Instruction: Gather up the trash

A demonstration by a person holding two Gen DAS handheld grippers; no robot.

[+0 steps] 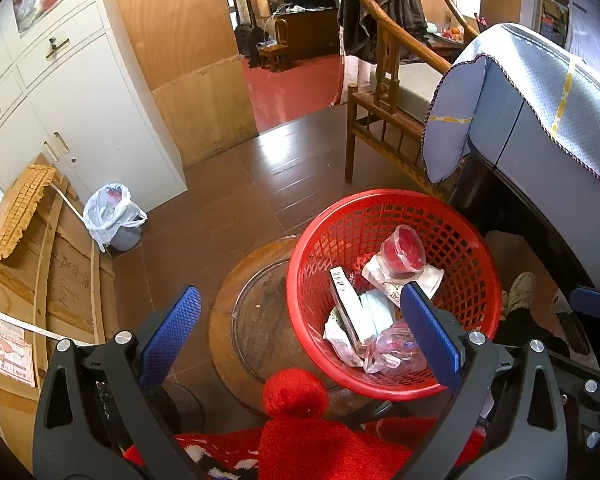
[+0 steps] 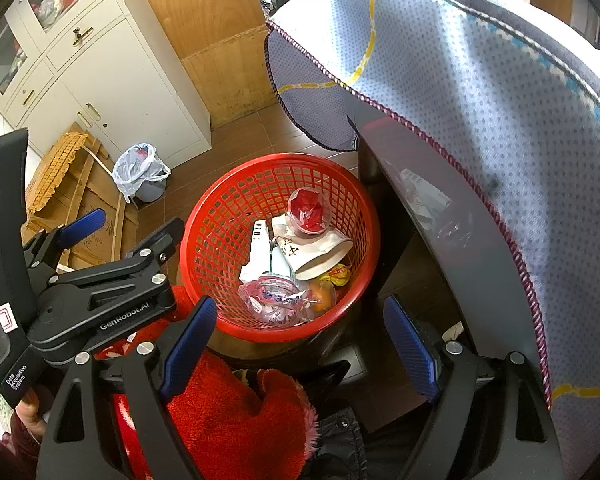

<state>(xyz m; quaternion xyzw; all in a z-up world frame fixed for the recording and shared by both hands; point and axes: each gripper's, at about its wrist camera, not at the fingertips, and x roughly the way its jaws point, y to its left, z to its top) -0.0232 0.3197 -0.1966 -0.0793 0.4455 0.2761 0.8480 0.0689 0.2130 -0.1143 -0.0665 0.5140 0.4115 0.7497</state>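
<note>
A red basket [image 1: 392, 292] is seen standing on a round wooden stool [image 1: 252, 316], beside a table draped with a blue dotted cloth [image 2: 480, 92]. The trash is held inside the basket: a clear cup [image 2: 309, 211] stuffed with red paper is set on a white paper cup [image 2: 320, 252] lying on its side, a slim white box [image 1: 344, 304] with a barcode is leaned against them, and a crumpled clear wrapper [image 2: 274, 300] with red print is found nearest the cameras. An orange [image 2: 325, 299] and a yellow wrapper [image 2: 337, 274] are tucked under the paper cup's mouth.

The left gripper [image 1: 300, 332] is held above the stool and the basket's near rim, its blue pads [image 1: 168, 336] spread wide with nothing between them. The right gripper [image 2: 300, 352] is likewise spread wide and empty, and is held over the basket's near edge, with the table close at its right. In the right wrist view the left gripper is seen from the side, just to the left of the basket.

Red fleece [image 2: 236, 416] is seen below both grippers. Across the brown tiled floor, a small bin [image 1: 118, 220] lined with a white bag stands against a white cabinet [image 1: 80, 120], next to a flat cardboard crate [image 1: 40, 280]. A wooden chair [image 1: 384, 120] stands behind the basket.
</note>
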